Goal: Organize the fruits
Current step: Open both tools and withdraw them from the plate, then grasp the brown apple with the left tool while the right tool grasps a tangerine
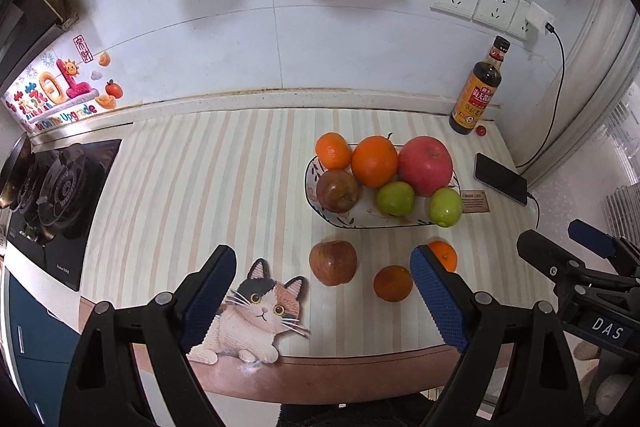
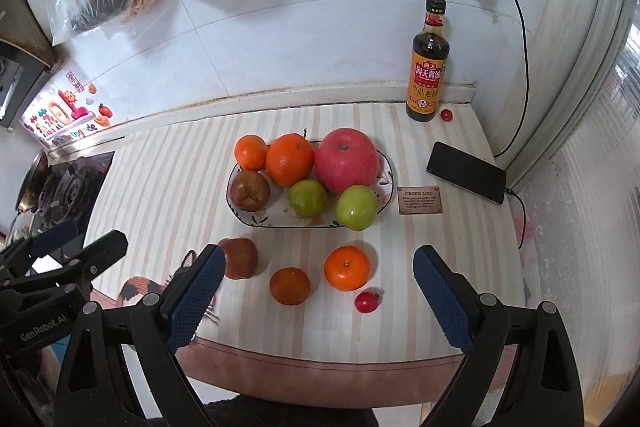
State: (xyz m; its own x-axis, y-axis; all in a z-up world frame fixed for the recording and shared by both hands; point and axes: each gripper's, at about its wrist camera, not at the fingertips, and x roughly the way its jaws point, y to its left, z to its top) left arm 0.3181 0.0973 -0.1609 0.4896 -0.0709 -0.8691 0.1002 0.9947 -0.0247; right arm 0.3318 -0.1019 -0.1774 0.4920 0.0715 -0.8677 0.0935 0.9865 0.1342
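An oval plate (image 2: 384, 205) (image 1: 310, 175) holds a big red apple (image 2: 346, 159), two oranges, a dark apple and two green fruits. In front of it on the striped mat lie a small reddish apple (image 2: 240, 258) (image 1: 333, 263), a dark orange (image 2: 289, 285) (image 1: 393, 283), a bright orange (image 2: 347, 267) (image 1: 445, 254) and a small red fruit (image 2: 366, 301). My left gripper (image 1: 324, 303) is open and empty, above the mat's front edge. My right gripper (image 2: 316, 303) is open and empty, near the loose fruits.
A soy sauce bottle (image 2: 428, 67) and a tiny red fruit (image 2: 446, 114) stand at the back right. A phone (image 2: 466, 172) on a cable and a small card (image 2: 420, 200) lie right of the plate. A gas stove (image 1: 56, 195) is at the left. Bags hang on the wall.
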